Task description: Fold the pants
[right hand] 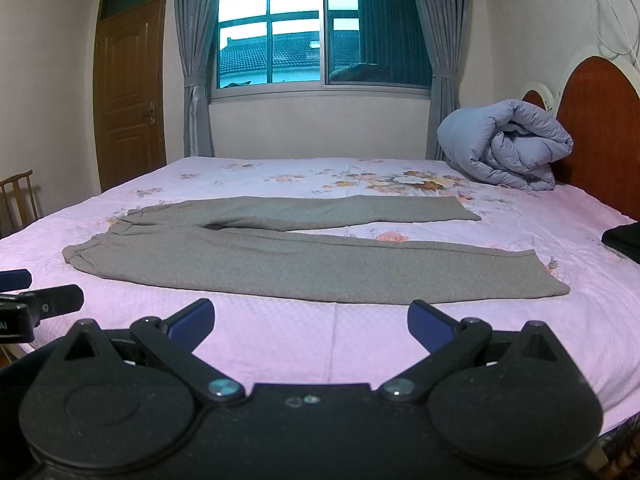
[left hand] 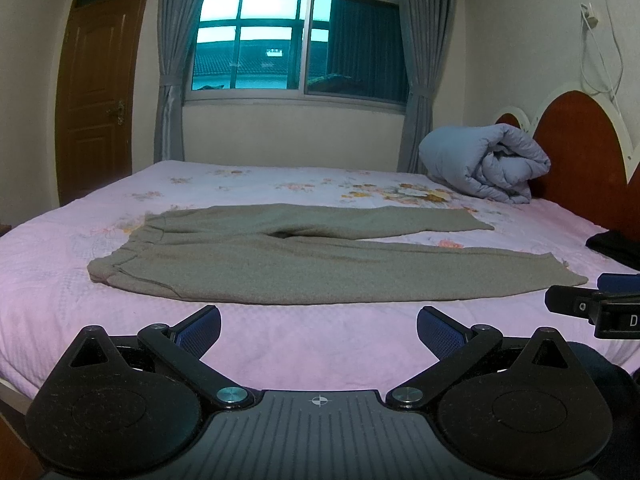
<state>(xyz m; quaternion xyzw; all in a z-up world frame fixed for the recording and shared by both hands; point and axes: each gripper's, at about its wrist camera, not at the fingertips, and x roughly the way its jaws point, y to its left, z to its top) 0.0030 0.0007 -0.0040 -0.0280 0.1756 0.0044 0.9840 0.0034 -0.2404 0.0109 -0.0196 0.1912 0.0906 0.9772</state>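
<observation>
Grey-brown pants [left hand: 280, 256] lie flat on the pink floral bed [left hand: 280, 344], waistband to the left, both legs spread to the right in a narrow V. They show the same way in the right wrist view [right hand: 288, 256]. My left gripper [left hand: 319, 322] is open and empty, above the bed's near edge just short of the near leg. My right gripper [right hand: 310, 316] is open and empty too, beside the left one, which shows at its left edge [right hand: 24, 304]. The right gripper shows at the right edge of the left wrist view [left hand: 600, 304].
A rolled blue quilt [left hand: 484, 164] lies by the red headboard [left hand: 580, 152] at the far right. A dark garment [left hand: 616, 246] lies at the bed's right side. A window with curtains [left hand: 288, 40] and a wooden door [left hand: 100, 88] are behind. A wooden chair [right hand: 18, 196] stands left.
</observation>
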